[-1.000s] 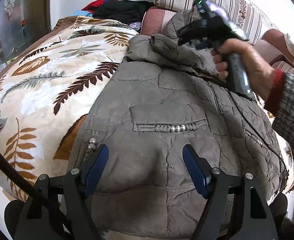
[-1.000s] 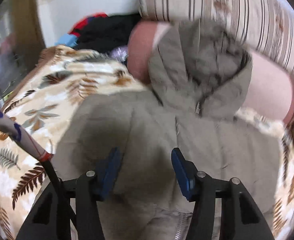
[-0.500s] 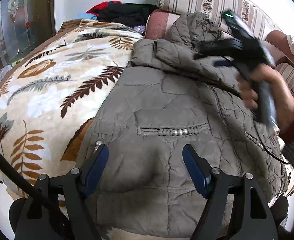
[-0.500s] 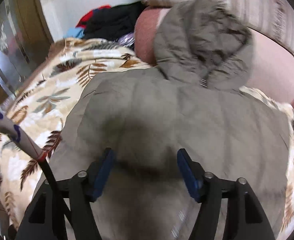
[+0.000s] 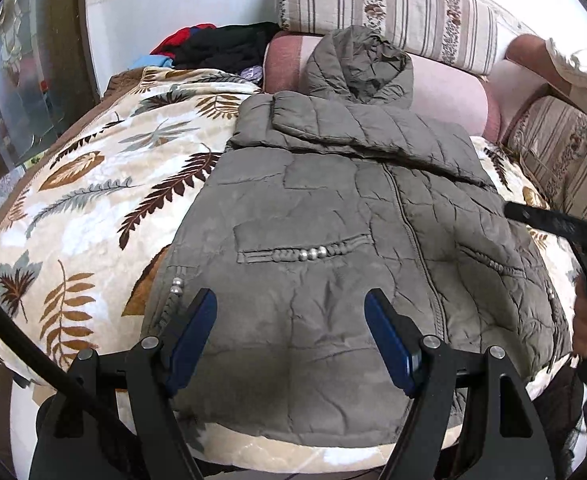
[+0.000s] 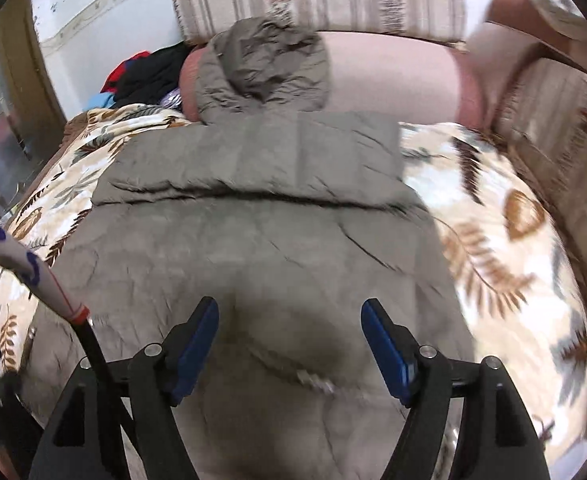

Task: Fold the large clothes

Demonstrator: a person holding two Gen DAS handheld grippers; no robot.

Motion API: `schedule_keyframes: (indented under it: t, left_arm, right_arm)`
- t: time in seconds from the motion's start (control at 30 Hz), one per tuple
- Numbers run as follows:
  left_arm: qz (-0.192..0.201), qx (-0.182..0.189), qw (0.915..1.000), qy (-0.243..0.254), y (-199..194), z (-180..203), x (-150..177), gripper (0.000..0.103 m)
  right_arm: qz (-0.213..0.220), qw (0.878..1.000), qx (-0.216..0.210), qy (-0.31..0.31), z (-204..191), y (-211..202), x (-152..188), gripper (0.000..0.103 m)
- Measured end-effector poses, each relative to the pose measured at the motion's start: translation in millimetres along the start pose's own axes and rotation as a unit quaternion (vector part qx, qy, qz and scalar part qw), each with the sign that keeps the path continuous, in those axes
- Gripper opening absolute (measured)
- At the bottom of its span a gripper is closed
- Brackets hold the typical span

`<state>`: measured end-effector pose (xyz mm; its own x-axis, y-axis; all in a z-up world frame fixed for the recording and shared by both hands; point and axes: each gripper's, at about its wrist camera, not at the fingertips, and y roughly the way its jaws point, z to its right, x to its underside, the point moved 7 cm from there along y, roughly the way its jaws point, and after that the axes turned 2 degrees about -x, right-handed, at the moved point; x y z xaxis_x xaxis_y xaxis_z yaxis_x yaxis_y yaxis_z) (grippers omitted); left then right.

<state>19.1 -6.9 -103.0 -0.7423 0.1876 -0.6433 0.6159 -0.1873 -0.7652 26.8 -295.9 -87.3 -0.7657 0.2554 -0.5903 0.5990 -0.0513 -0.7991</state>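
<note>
A grey-olive quilted hooded jacket lies front up on a leaf-patterned blanket, its sleeves folded across the chest and its hood resting on a pink bolster. My left gripper is open and empty, hovering over the jacket's hem. My right gripper is open and empty above the jacket's lower right part; its body shows at the right edge of the left wrist view.
A pink bolster and striped sofa cushions stand behind the jacket. A pile of red, black and blue clothes lies at the back left. A glass door is at the left.
My right gripper has pulled back from the jacket's collar area toward the lower right. The folded sleeve now lies flat across the chest. My left gripper has barely moved.
</note>
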Motion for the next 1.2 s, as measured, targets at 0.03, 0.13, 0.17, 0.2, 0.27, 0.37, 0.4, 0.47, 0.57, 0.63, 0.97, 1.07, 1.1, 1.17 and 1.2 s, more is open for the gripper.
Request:
schedule_keyframes:
  t: [0.03, 0.13, 0.17, 0.2, 0.27, 0.37, 0.4, 0.47, 0.57, 0.63, 0.97, 1.07, 1.1, 1.17, 1.2]
  left_arm:
    - [-0.002, -0.001, 1.0, 0.002, -0.7, 2.2, 0.9, 0.075]
    - [-0.006, -0.003, 0.9999, 0.01, -3.5, 10.4, 2.8, 0.075]
    - [-0.005, -0.004, 0.9999, 0.012, -5.3, 12.6, 3.4, 0.075]
    - [-0.003, -0.006, 0.9999, 0.015, -7.7, 15.6, 3.6, 0.075]
    - [-0.001, -0.008, 0.9998, 0.019, -10.4, 19.0, 4.0, 0.075]
    - [0.0, -0.012, 0.9996, 0.026, -14.0, 24.7, 4.8, 0.075]
    - [0.001, -0.013, 0.9995, 0.029, -14.8, 26.4, 5.4, 0.075]
    - [0.001, -0.015, 0.9993, 0.035, -16.0, 29.1, 6.8, 0.075]
    - [0.001, -0.015, 0.9993, 0.035, -16.4, 28.9, 8.0, 0.075]
    - [-0.001, -0.015, 0.9994, 0.032, -15.9, 29.4, 8.5, 0.075]
    - [-0.024, -0.013, 0.9994, 0.02, -3.6, 22.2, 13.3, 0.075]
    - [-0.027, -0.013, 0.9994, 0.018, -1.0, 20.5, 13.7, 0.075]
    - [-0.028, -0.014, 0.9993, 0.018, -0.4, 20.3, 13.7, 0.075]
    - [-0.03, -0.016, 0.9993, 0.018, 1.1, 19.8, 14.4, 0.075]
    - [-0.032, -0.017, 0.9992, 0.018, 2.1, 19.5, 14.5, 0.075]
  right_arm:
    - [0.002, 1.0, 0.004, -0.001, 4.0, -5.7, 7.0, 0.079]
    - [0.006, 1.0, 0.02, -0.011, 12.9, -15.1, 20.0, 0.079]
    - [0.006, 1.0, 0.022, -0.013, 14.1, -16.4, 22.7, 0.079]
    - [0.007, 1.0, 0.024, -0.013, 16.3, -17.9, 25.4, 0.079]
    - [0.006, 1.0, 0.022, -0.01, 20.3, -21.0, 31.0, 0.08]
    - [0.008, 1.0, 0.018, -0.014, 19.1, -22.9, 36.8, 0.08]
    - [0.009, 1.0, 0.019, -0.017, 17.5, -23.1, 38.3, 0.08]
    - [0.01, 0.999, 0.02, -0.026, 13.2, -22.8, 41.3, 0.08]
    - [0.009, 0.999, 0.019, -0.035, 7.5, -21.8, 43.8, 0.08]
    - [0.009, 0.999, 0.017, -0.038, 4.6, -21.2, 44.3, 0.08]
    - [-0.004, 0.999, 0.023, -0.034, 5.5, -12.5, 47.3, 0.081]
    - [-0.007, 0.999, 0.022, -0.035, 5.6, -10.4, 48.1, 0.081]
    - [-0.007, 0.999, 0.022, -0.035, 5.6, -9.9, 48.3, 0.081]
    - [-0.009, 0.999, 0.022, -0.034, 5.5, -8.9, 48.6, 0.081]
    - [-0.01, 0.999, 0.021, -0.034, 5.8, -8.2, 48.6, 0.081]
